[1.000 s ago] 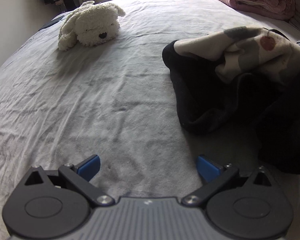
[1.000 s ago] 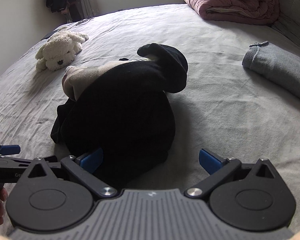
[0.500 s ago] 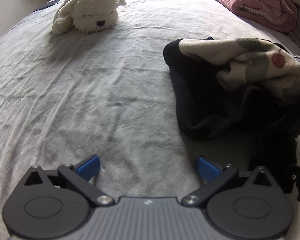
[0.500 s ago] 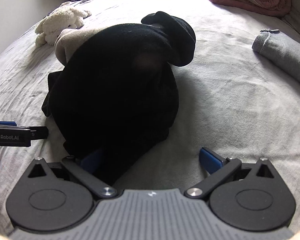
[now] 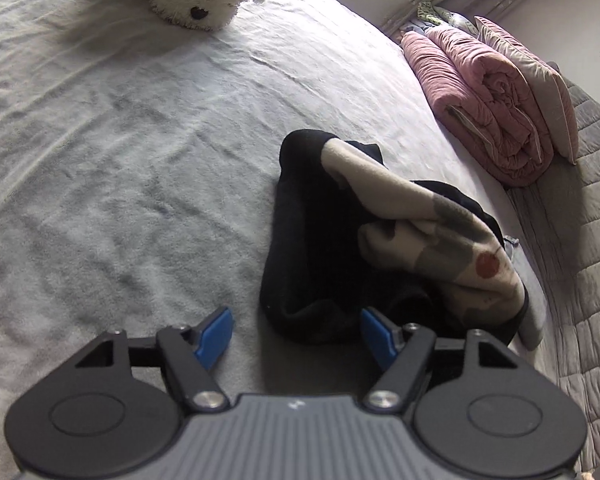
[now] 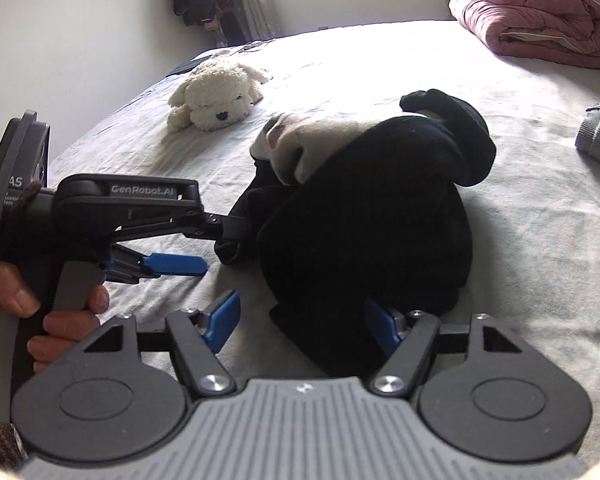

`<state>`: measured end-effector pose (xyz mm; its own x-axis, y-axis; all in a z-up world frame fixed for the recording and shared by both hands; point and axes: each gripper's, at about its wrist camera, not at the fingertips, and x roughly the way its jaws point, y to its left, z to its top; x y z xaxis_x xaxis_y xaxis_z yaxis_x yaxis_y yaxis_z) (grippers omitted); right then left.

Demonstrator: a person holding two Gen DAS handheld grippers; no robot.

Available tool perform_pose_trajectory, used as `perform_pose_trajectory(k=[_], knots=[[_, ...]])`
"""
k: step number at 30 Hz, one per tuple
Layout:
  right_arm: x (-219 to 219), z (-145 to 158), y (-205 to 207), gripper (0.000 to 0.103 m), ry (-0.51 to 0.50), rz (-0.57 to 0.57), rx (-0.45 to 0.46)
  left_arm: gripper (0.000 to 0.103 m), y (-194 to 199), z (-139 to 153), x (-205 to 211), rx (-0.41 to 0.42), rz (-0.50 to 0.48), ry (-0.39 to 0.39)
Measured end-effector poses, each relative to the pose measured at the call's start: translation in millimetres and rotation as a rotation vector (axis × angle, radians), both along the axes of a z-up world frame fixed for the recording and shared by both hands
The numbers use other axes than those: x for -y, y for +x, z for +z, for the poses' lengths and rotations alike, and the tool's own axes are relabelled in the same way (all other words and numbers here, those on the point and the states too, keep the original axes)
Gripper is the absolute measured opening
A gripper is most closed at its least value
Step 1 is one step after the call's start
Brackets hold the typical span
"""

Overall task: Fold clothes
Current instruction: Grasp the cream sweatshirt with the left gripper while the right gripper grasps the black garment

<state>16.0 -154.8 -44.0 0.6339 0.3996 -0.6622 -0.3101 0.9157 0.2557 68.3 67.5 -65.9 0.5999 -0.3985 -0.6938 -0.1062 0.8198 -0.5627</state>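
**Both grippers open at the crumpled garment**

The garment (image 6: pixel 364 216), black with a cream patterned lining, lay bunched in a heap on the bed (image 5: pixel 120 152), away from its edges. The left gripper (image 5: pixel 296 334) had its fingers spread open, the right one touching the heap's near hem. The right gripper (image 6: pixel 304 326) also stood open, black cloth lying between its fingers. A plush dog (image 6: pixel 216 98) and a pink duvet (image 5: pixel 492 104) lay toward the bed's far edge.

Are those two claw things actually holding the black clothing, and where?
Nothing is held yet. Both the left gripper and right gripper are open, each straddling a near edge of the crumpled black garment.
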Motion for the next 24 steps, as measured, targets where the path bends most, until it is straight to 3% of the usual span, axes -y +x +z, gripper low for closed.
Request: perform_pose_trajectory(k=[1,3,5,6,7,8,11,19,24], knots=[[-1.3,-2.7,-0.1,0.067,0.0,0.004,0.0,0.05,0.9,-2.7,0.1,0.004,0.003,-0.024],[-3.7,-8.8,0.3,0.062,-0.014,0.006,-0.006,0.042,2.8,-9.4,-0.3,0.005,0.014,-0.072],[-5.7,-14.0,0.2,0.05,-0.048,0.002,0.001,0.025,3.5,-14.1,-2.9,0.015,0.031,-0.089],[-6.0,-15.3,-0.3,0.038,-0.072,-0.002,0.017,0.02,3.8,-15.7,-4.2,0.02,0.037,-0.098],[-5.2,-15.6,-0.5,0.012,-0.098,-0.012,0.03,0.013,3.6,-16.5,-6.5,0.025,0.047,-0.107],[-4.0,-15.6,-0.5,0.002,-0.118,-0.024,0.04,0.011,2.8,-14.7,-7.5,0.032,0.059,-0.096],[9.7,-8.3,2.4,0.001,-0.072,-0.09,0.031,0.009,-1.2,-4.6,-8.1,0.058,0.094,-0.028],[46.3,32.3,0.1,0.0,-0.047,-0.259,0.148,0.008,-14.1,48.8,-15.9,0.234,0.152,0.219],[78.9,43.9,5.0,0.0,-0.009,-0.35,0.143,0.008,-15.1,61.4,-32.6,0.245,0.188,0.253]])
